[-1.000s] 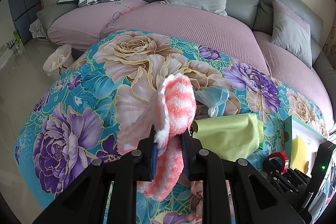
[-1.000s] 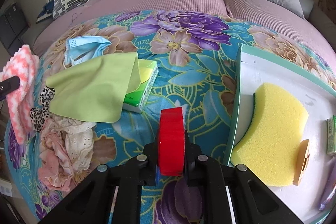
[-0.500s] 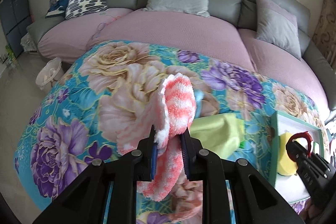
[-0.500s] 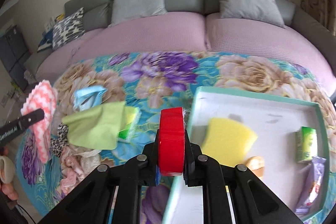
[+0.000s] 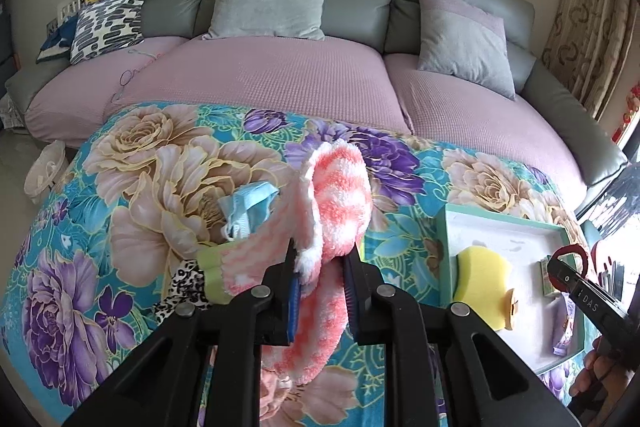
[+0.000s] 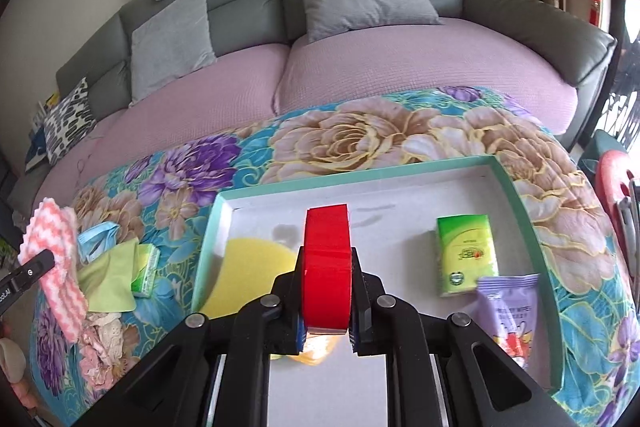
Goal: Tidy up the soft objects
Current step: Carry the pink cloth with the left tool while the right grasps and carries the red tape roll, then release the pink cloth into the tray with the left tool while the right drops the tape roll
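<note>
My left gripper [image 5: 320, 291] is shut on a fluffy pink-and-white cloth [image 5: 340, 199] and holds it above the floral table cover; the cloth also shows in the right wrist view [image 6: 56, 259]. My right gripper [image 6: 326, 303] is shut on a red tape roll [image 6: 326, 267] and hangs over the white tray with a teal rim [image 6: 360, 175]. The tray holds a yellow sponge [image 6: 248, 267], a green tissue pack [image 6: 466, 251] and a purple wipes pack [image 6: 508, 307]. A blue face mask [image 5: 248, 207], a green cloth [image 6: 108, 279] and a pink lace garment [image 6: 100, 343] lie left of the tray.
A second green tissue pack [image 6: 146, 271] lies under the green cloth. A leopard-print scrunchie [image 5: 184, 287] lies by it. A grey sofa with pink covers [image 5: 280, 79] and cushions stands behind the table. A white bin [image 5: 42, 175] stands on the floor at the left.
My right gripper has carried the red tape roll rightward, from beside the tray to over the tray. My left gripper has swung rightward with the pink cloth still held.
</note>
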A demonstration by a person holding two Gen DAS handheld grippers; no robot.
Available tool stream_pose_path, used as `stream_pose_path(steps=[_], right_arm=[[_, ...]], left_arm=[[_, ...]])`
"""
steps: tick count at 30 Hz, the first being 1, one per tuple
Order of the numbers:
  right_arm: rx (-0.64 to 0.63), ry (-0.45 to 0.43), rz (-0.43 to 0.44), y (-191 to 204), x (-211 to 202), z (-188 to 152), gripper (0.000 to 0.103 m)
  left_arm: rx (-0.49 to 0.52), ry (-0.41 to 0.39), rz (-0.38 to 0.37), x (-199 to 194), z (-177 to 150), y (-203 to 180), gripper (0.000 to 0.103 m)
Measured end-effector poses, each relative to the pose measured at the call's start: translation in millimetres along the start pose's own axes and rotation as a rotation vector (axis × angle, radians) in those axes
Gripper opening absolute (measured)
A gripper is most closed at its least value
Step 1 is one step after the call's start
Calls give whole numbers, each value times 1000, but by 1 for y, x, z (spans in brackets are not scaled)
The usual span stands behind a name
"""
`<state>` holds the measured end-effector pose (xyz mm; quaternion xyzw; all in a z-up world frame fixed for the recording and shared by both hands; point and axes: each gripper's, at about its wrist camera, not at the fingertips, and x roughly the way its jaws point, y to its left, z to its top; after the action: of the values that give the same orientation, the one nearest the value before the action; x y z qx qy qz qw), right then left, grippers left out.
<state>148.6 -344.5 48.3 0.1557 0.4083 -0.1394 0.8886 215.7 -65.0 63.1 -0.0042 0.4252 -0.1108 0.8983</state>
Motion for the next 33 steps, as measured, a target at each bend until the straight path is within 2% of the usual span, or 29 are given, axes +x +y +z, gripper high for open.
stream_pose_path(steps=[3,6,9,14,18,20,21,22,24,29,30,32,33], right_arm=[[18,6,-37,-16,2,2,16],[29,27,-83,-31,8,1,16],[57,36,-95,-44,10,1,16],[58,35,-97,-49,10,1,16],[80,47,-100,-55,11,0,16],[79,49,-102,-55,10,0,16],[80,48,-103,-56,10,0,16],[80,48,-104,-56,9,0,16],[76,51,-103,-56,9,1,16],[48,55,-111,-49,6,0,19],[42,54,-117,-48,5,0,21],[30,51,-139,-46,3,0,50],[21,50,-156,-45,2,0,82]], left_arm=[[51,7,-39,1,5,-25,20],[105,7,-111,1,13,-62,20],[176,23,-187,12,21,-106,20],[225,108,-319,46,22,-165,22],[241,180,-356,73,15,-194,22],[221,216,-377,85,12,-201,27],[212,226,-383,89,11,-202,40],[205,229,-381,91,10,-203,62],[192,223,-371,90,8,-200,82],[156,190,-331,84,15,-185,82],[153,178,-315,83,17,-181,83],[143,153,-272,79,20,-172,91],[133,143,-247,79,21,-167,98]])
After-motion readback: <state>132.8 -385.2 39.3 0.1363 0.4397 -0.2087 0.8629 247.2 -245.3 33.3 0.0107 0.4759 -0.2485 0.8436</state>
